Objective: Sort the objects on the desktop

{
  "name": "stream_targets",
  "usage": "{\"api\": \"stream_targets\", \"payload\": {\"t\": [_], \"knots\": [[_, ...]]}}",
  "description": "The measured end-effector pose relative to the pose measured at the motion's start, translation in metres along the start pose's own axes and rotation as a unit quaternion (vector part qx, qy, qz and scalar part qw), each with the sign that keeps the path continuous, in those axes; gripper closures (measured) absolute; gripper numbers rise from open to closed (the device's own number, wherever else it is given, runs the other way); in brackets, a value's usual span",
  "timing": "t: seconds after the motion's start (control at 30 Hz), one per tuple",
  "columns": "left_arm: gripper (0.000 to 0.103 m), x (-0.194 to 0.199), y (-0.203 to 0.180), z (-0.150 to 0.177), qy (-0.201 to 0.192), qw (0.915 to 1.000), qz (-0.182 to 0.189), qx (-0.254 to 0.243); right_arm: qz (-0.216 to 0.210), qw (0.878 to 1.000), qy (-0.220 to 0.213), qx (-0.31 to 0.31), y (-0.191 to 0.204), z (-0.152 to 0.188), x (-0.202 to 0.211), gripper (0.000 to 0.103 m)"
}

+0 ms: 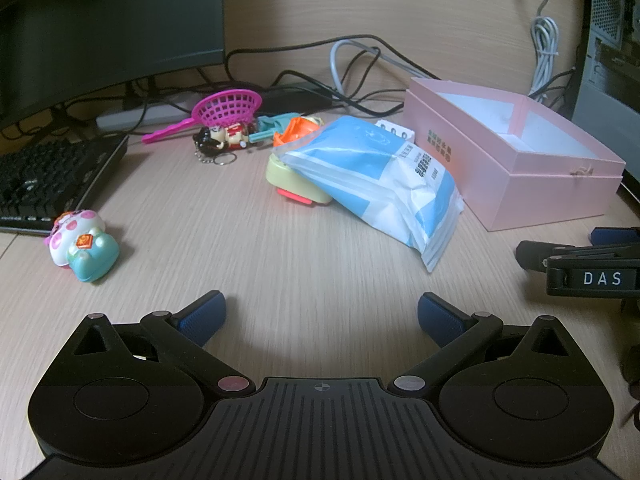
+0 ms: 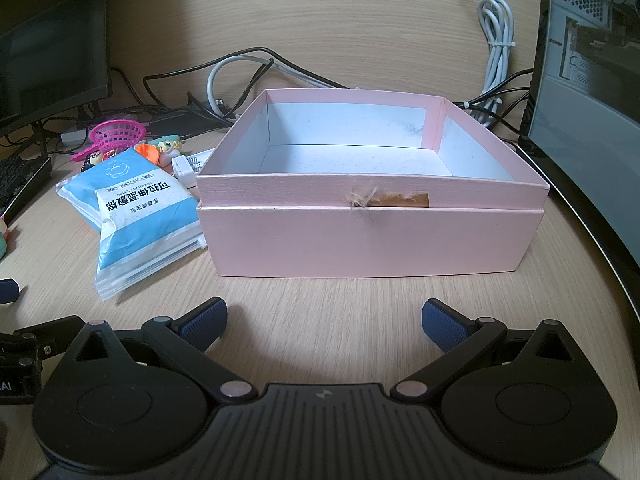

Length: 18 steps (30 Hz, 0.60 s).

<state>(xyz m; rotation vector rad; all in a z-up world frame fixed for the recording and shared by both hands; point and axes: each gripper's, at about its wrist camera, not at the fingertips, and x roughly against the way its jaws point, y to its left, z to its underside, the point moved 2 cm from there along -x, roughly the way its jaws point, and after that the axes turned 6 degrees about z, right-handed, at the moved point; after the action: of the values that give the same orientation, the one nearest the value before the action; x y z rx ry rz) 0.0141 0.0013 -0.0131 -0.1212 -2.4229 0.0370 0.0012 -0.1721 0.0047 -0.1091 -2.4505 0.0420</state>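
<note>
The pink box [image 2: 372, 236] sits open on the desk [image 1: 280, 272] straight ahead of the right gripper [image 2: 324, 320], and as far as its white inside shows, nothing is in it; the near corner of its floor is hidden by the front wall. So the sorting looks to be at its start, with every loose thing still out on the desk. Just left of the box, touching or nearly touching its side, lies the blue wipes pack [image 1: 384, 184], its far end propped on a yellow-green toy [image 1: 296, 184]. Behind that are an orange toy [image 1: 296, 130], a small white item [image 1: 396, 130], a keychain figure [image 1: 222, 138] and a pink net [image 1: 228, 108], all bunched together. Well apart, beside the keyboard [image 1: 52, 176], lies a mushroom toy [image 1: 82, 246]. The left gripper [image 1: 322, 316] faces the pack with its fingers spread wide and empty; the right gripper's fingers are likewise wide and hold nothing. The pack, being nearest and on top, seems the likely first pick.
</note>
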Motion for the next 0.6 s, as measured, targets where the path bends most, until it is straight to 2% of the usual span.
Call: {"api": "stream_targets", "payload": {"t": [0.43,0.6], "knots": [[0.0,0.0,0.0,0.0,0.001,1.0,0.0,0.0,-0.002,1.0,0.001,0.002,-0.001,0.003,0.001,0.0],[0.0,-0.002,0.0,-0.003,0.013,0.9999,0.0,0.001,-0.028,0.998,0.044,0.031,-0.001,-0.012,-0.006,0.0]]}}
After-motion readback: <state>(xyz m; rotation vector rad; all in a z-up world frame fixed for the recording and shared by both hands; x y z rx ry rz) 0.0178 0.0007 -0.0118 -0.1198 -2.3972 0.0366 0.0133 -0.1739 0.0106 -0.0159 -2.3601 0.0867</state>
